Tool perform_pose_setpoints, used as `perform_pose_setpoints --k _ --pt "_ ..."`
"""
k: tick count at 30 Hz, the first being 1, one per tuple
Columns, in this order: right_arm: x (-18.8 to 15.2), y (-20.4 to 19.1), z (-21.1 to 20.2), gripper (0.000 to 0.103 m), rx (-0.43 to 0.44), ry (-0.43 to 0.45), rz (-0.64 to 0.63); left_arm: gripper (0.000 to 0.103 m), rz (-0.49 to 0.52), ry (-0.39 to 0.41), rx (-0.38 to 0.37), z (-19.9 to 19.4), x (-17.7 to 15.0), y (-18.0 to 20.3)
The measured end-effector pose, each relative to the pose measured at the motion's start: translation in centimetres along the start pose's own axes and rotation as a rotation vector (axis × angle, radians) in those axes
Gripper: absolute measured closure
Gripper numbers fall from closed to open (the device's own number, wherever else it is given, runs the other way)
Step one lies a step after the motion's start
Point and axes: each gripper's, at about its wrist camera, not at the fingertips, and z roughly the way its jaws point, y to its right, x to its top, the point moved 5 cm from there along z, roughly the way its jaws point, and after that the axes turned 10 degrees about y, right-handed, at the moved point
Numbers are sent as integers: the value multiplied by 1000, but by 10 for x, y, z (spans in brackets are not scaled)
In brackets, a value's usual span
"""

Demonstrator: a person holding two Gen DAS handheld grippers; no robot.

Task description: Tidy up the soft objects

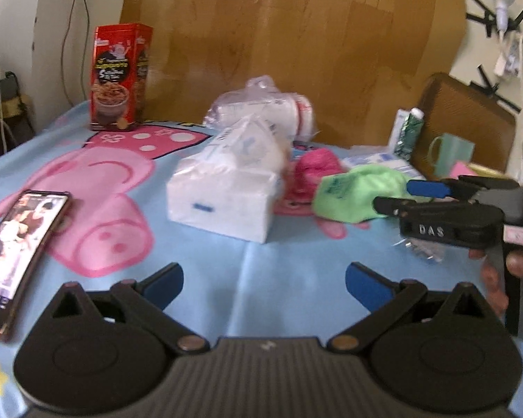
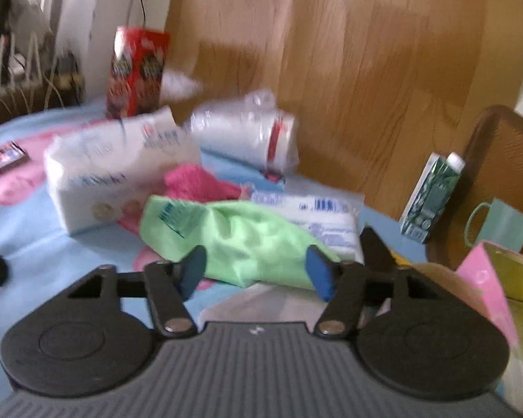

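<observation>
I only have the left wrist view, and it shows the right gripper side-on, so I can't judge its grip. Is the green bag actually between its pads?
Observer: Yes. In the right wrist view the green bag lies between the blue pads of the right gripper. Blur hides whether they press it.
Operator: Anything crowding the gripper's far side?
Observer: A pink and gold box sits close beside its outer finger.
</observation>
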Motion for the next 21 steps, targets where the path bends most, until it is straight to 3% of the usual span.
perform_pose_setpoints --k 1,3,4,6,10,15,17,18,19,21 --pt "-2 0 2 75 -15 -12 -3 0 7 -6 9 1 -1 -1" --pt "-4 3 -4 93 -42 6 0 0 15 -13 22 3 -3 -1" --pt "-2 4 -12 95 -27 12 42 0 20 -20 28 4 -5 0" --pt "3 4 -35 96 12 57 99 0 23 -28 33 6 -7 0" --pt "3 -20 -97 95 82 160 64 0 23 -31 47 7 -10 3" --pt "-32 -45 -146 93 126 140 21 0 8 -43 28 7 -13 11" --pt "-49 -50 -152 87 122 91 0 0 -6 -48 4 7 -13 16" --pt "-55 -52 -153 72 108 74 -5 0 -11 -50 -13 6 -13 18" --pt "-61 -53 -156 49 103 61 0 0 -15 -53 -43 4 -12 22" --pt "-66 -53 -157 34 123 51 29 0 -22 -60 -88 0 -10 28"
